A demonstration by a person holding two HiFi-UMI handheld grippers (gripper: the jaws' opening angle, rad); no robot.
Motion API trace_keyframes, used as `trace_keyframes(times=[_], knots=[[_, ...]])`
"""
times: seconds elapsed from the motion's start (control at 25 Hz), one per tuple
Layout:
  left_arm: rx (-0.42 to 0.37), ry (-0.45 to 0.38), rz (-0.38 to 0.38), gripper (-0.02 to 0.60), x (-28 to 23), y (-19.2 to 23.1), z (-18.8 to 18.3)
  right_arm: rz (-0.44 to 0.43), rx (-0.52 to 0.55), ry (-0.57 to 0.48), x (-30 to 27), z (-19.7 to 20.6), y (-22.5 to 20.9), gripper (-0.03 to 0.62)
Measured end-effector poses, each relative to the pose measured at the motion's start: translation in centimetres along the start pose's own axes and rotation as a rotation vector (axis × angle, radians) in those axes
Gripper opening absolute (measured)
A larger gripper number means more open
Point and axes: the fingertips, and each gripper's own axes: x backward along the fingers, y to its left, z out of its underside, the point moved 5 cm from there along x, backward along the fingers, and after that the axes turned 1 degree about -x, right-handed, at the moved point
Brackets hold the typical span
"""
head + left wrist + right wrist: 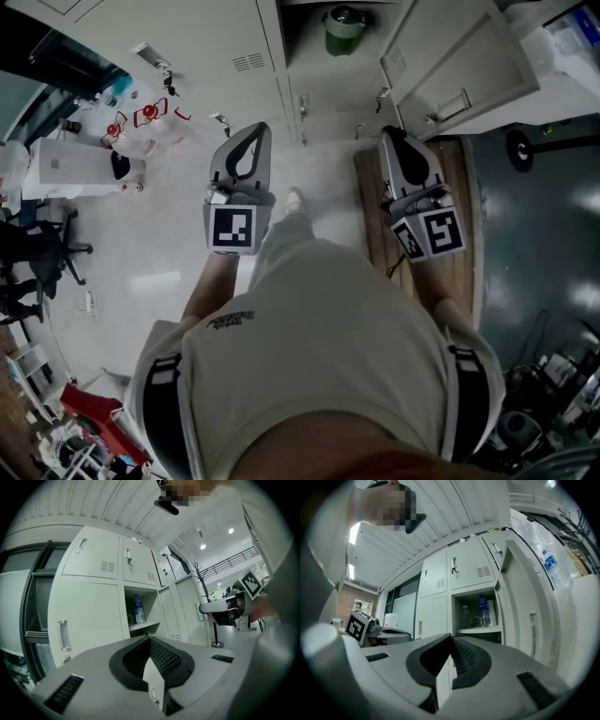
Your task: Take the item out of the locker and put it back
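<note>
Water bottle (483,611) upright on open locker shelf (480,630)
Long axis vertical, cap up; left tool (150,639) and right tool (451,636) both closed tight, empty

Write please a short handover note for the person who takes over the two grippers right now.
Left gripper: shut, empty. Right gripper: shut, empty. Both are held short of the locker.
Locker: door open; water bottle stands upright on the shelf, other small things beside it.
Done: door is open, nothing taken out yet.
Left: reach in, take the item out, put it back.
</note>
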Motion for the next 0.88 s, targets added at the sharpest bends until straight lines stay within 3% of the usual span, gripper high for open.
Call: trace_keyframes(times=[0.44, 0.88], knots=[[0.0, -0.06, 0.121, 0.015, -6.4, 5.7, -0.9, 0.098, 0.012, -0.022, -7.3, -1.4, -0.8, 0.002], [0.014, -0.09, 0.182, 0.015, -8.8, 6.8, -1.6, 0.144, 0.026, -0.043, -9.3, -2.2, -1.4, 0.002]])
